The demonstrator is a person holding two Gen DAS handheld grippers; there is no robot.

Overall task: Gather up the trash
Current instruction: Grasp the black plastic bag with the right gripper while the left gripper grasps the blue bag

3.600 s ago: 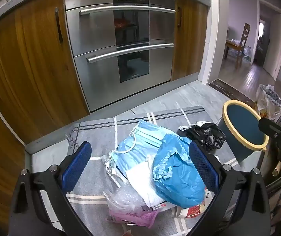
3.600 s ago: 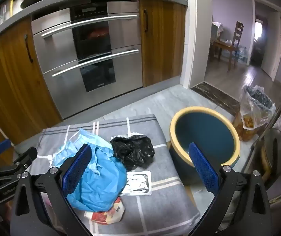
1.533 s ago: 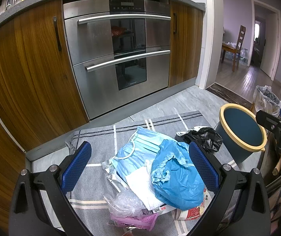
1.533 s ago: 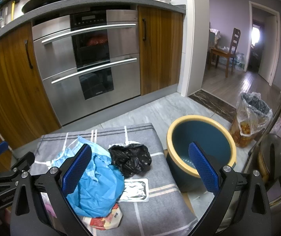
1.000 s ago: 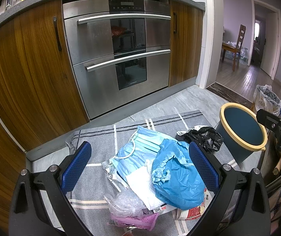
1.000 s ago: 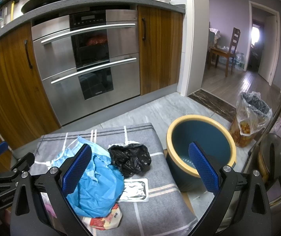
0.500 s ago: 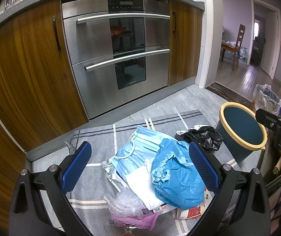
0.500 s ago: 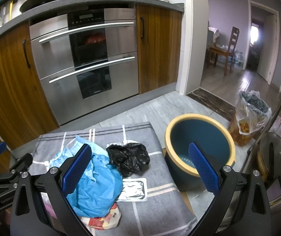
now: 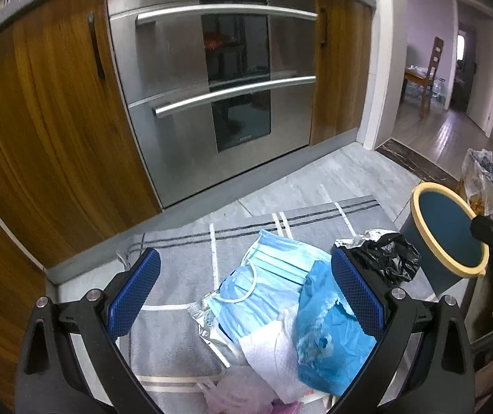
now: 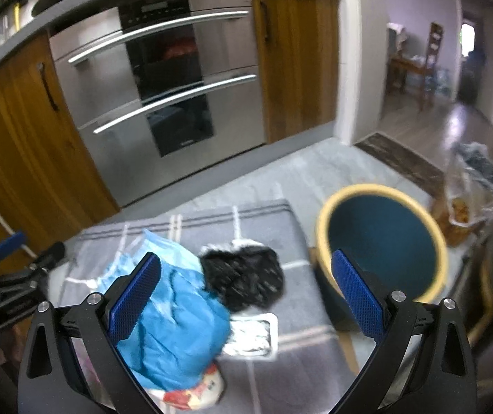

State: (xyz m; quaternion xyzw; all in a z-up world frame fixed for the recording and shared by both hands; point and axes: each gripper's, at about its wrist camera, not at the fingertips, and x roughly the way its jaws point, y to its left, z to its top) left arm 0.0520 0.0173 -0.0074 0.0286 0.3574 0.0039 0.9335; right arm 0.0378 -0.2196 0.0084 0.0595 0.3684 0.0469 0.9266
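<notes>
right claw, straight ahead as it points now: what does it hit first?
Probably the black plastic bag on the grey mat, between the open fingers of the right claw. The picture is motion-blurred, so depth is uncertain; the bin sits off to the right.

Oven front point(image 9: 212, 79): brushed steel, satin sheen, dark glossy glass panels. Cabinet doors point(image 9: 49, 120): varnished wood, visible grain. Mat point(image 9: 177, 276): grey woven cloth, matt. Face mask point(image 9: 274, 276): pleated non-woven fabric. Blue bag point(image 9: 329, 341): thin crinkled plastic. Black bag point(image 9: 388, 262): glossy crumpled plastic. Bin point(image 9: 450, 238): smooth matt plastic. Foil packet point(image 10: 251, 339): shiny metallic. Gripper pads point(image 9: 132, 291): textured blue rubber.
</notes>
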